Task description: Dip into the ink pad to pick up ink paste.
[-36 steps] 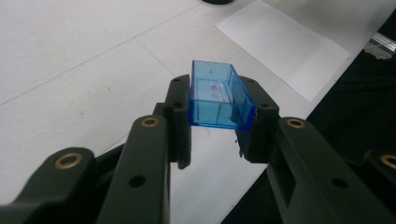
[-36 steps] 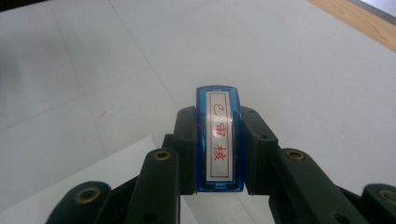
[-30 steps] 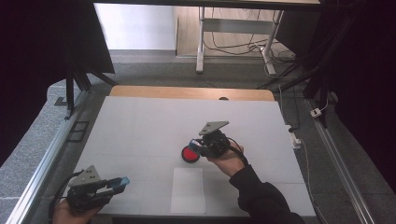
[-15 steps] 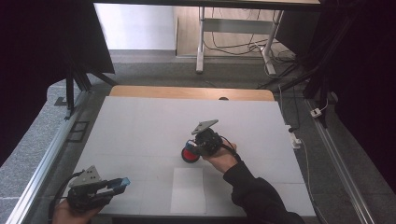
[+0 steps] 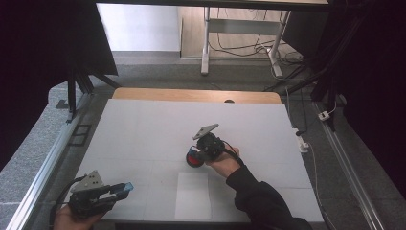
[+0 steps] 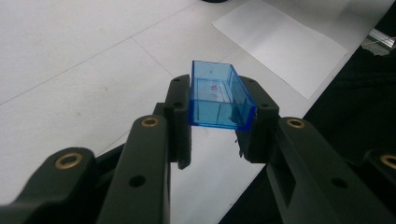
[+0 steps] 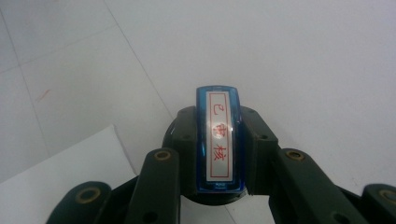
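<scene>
Beside the paper sheet (image 5: 193, 195), right gripper (image 5: 198, 154), clamped on the stamp (image 7: 219, 137), has come down over the red ink pad (image 5: 193, 157); inking appears imminent; left gripper (image 5: 119, 190) grips the blue cap (image 6: 219, 95)

Each tool was black: the left tool (image 6: 219, 140) and right tool (image 7: 219, 172) had two jaws of flat linked bars with brass-ringed pivots and round screw holes. A grey three-cornered plate topped each, and black cable trailed behind. The right arm wore a dark sleeve (image 5: 261, 201).
</scene>
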Tool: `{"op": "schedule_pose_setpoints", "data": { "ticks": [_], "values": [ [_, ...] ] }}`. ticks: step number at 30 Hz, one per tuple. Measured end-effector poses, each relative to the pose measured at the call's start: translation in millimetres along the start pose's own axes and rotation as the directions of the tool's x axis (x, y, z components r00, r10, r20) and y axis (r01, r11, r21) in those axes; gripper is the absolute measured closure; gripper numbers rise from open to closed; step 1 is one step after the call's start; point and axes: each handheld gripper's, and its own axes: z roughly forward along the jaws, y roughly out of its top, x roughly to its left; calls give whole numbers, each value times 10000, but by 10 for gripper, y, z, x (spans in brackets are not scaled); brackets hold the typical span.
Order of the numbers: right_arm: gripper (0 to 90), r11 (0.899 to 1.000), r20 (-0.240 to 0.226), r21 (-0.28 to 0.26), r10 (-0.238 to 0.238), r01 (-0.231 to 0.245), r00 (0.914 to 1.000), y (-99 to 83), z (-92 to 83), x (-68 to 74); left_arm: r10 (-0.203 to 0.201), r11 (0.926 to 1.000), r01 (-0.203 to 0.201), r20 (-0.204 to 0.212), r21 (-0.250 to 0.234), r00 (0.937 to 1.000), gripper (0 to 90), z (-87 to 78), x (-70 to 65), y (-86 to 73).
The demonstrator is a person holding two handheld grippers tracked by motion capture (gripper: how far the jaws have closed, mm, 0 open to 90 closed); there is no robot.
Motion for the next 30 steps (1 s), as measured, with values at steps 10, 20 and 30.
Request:
{"op": "schedule_pose_setpoints", "data": {
  "ticks": [10,20,30],
  "values": [
    [716,9997,37,173,177,-178,9998,29,18,-1,41,10000,-41,-2,28,10000,677,4,-4,1],
    [718,9992,33,280,283,-284,9996,46,30,-2,32,10000,-32,-14,56,10000,677,5,-4,2],
    [721,9996,293,265,56,-64,9996,36,31,48,41,10000,-41,-17,79,10000,677,8,-4,4]
  ]
}}
